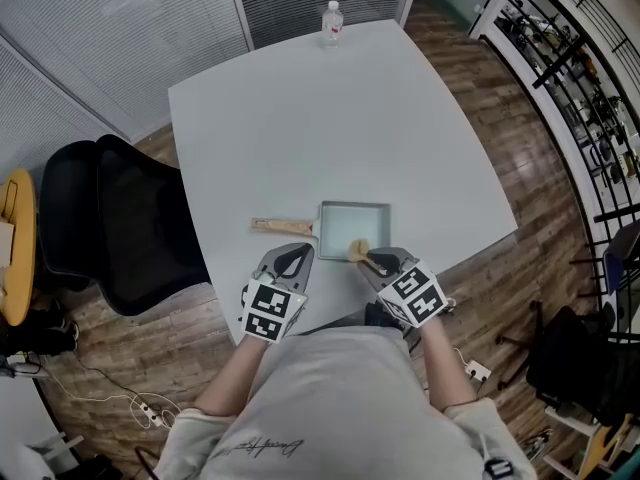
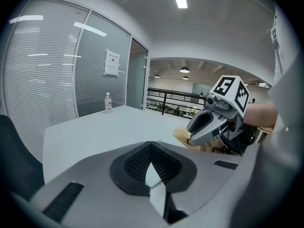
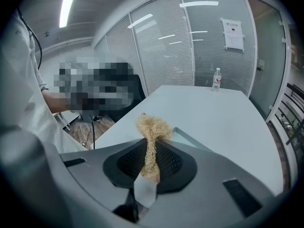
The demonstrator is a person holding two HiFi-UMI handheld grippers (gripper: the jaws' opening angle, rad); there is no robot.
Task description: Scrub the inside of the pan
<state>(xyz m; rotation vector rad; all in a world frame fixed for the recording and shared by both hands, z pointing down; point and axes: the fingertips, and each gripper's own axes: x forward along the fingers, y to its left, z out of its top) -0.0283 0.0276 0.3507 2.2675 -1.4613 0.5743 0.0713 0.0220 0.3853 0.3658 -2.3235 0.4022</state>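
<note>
A square pale-green pan (image 1: pixel 353 223) with a wooden handle (image 1: pixel 281 226) pointing left lies near the table's front edge. My right gripper (image 1: pixel 377 259) is shut on a tan fibre scrubber (image 1: pixel 357 249), whose tuft sits at the pan's near rim. In the right gripper view the scrubber (image 3: pixel 152 133) is pinched between the jaws, and the pan's corner (image 3: pixel 189 138) shows just beyond. My left gripper (image 1: pixel 292 258) is shut with nothing in it, just short of the handle. The left gripper view shows its closed jaws (image 2: pixel 151 148), with the right gripper (image 2: pixel 209 127) and scrubber (image 2: pixel 182 136) to the right.
A clear water bottle (image 1: pixel 332 23) stands at the white table's (image 1: pixel 300 118) far edge. A black office chair (image 1: pixel 110 223) is at the table's left side. Glass walls with blinds lie beyond, and a railing runs along the right.
</note>
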